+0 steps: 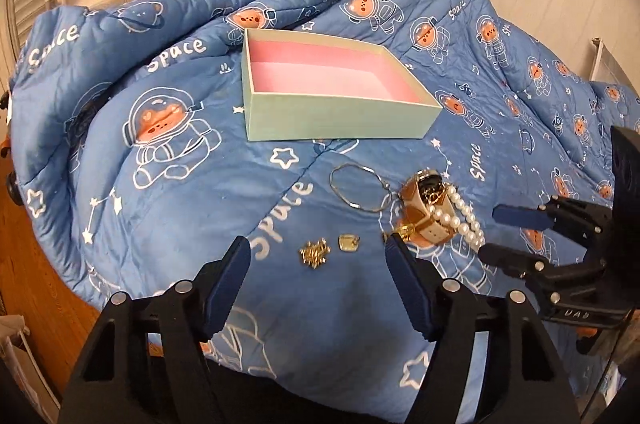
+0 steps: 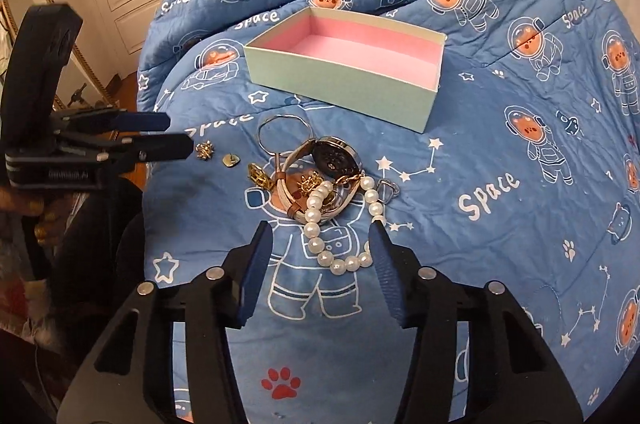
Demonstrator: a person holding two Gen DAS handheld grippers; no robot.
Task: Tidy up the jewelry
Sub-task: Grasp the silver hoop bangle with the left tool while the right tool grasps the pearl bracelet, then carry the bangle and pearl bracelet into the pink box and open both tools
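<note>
Between right gripper (image 2: 320, 260) jaws, pearl bracelet (image 2: 340, 224), untouched

The quilt (image 1: 168, 192) is soft matt blue cloth, stitched and creased, with printed figures. The box (image 1: 340, 116) looks like matt card, pale green outside and pink within. The bangle (image 1: 360, 192) is thin polished silver metal. The watch (image 2: 336, 156) has a shiny metal case, dark glossy face and smooth strap. The pearls (image 2: 320, 244) are glossy white beads. The brooch (image 1: 315, 254) is bright gold metal. Both grippers, left (image 1: 318, 288) and right (image 2: 320, 272), are matt black plastic with ribbed blue pads (image 2: 256, 272). The floor (image 1: 36, 264) is glossy wood.
</note>
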